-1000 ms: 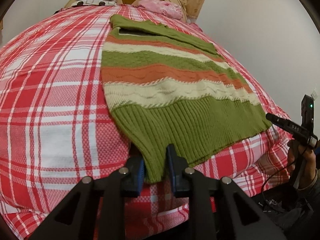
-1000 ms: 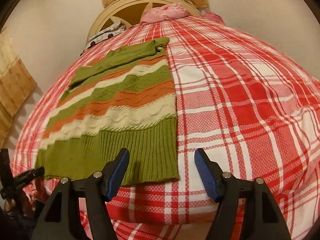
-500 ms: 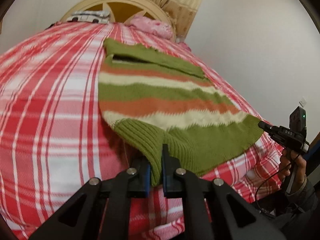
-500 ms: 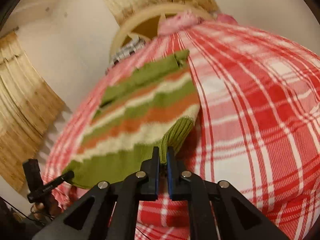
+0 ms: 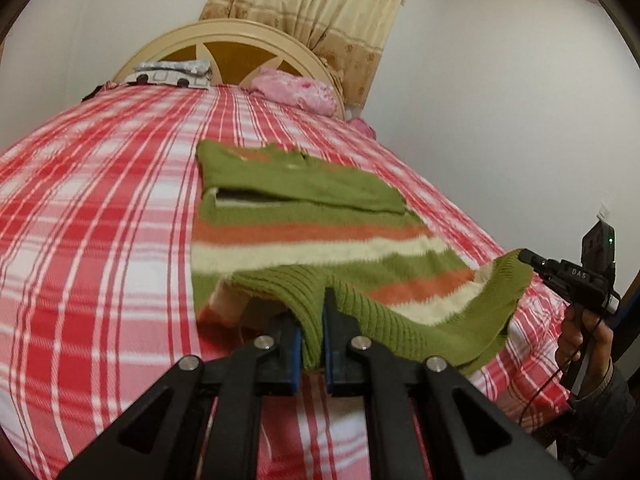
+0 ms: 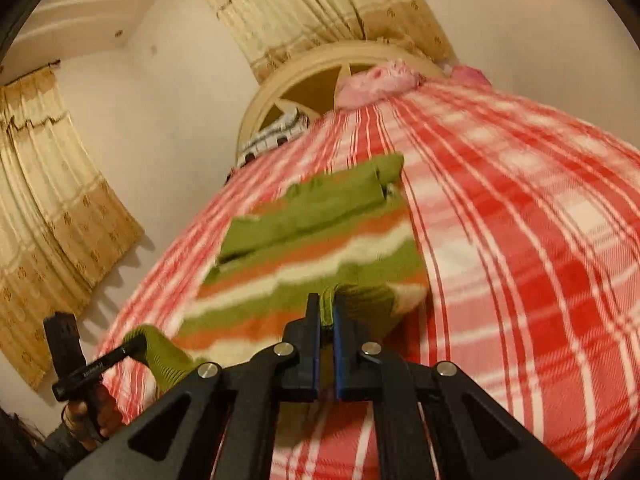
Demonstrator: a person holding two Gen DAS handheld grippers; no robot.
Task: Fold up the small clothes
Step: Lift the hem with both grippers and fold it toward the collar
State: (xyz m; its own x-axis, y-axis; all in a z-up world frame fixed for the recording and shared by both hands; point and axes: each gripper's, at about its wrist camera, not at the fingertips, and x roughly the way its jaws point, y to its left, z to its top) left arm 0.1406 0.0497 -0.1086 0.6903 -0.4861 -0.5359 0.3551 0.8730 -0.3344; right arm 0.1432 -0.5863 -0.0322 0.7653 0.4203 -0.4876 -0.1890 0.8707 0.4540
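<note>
The striped sweater [image 5: 304, 216] lies on the bed [image 5: 100, 220], its green, orange and cream bands running across it and a green sleeve folded flat over the end of the sweater nearest the headboard [image 5: 236, 40]; the ribbed green hem, at the end of the sweater farthest from the headboard, is raised off the bed at both corners and sags between them; one hem corner is pinched in the left gripper [image 5: 311, 336], whose fingers [image 5: 291, 344] are clamped tight on the knit with a fold of green rib standing up between them; the other hem corner is pinched in the right gripper [image 6: 327, 320], its fingers [image 6: 314, 328] pressed together on a thin fold of the same rib; the right gripper's fingers have just been closing, and the knit is between them; seen from the left wrist, the right gripper sits at the sweater's right-hand hem corner, held by a hand [image 5: 580, 332] in a dark sleeve; under the sweater the bed wears a red and white plaid cover; beyond the sweater, against the headboard, lie a pink bundle [image 5: 296, 90] and a grey patterned pillow [image 5: 172, 74]; past the headboard hangs a beige curtain [image 5: 320, 12] on a pale wall.
</note>
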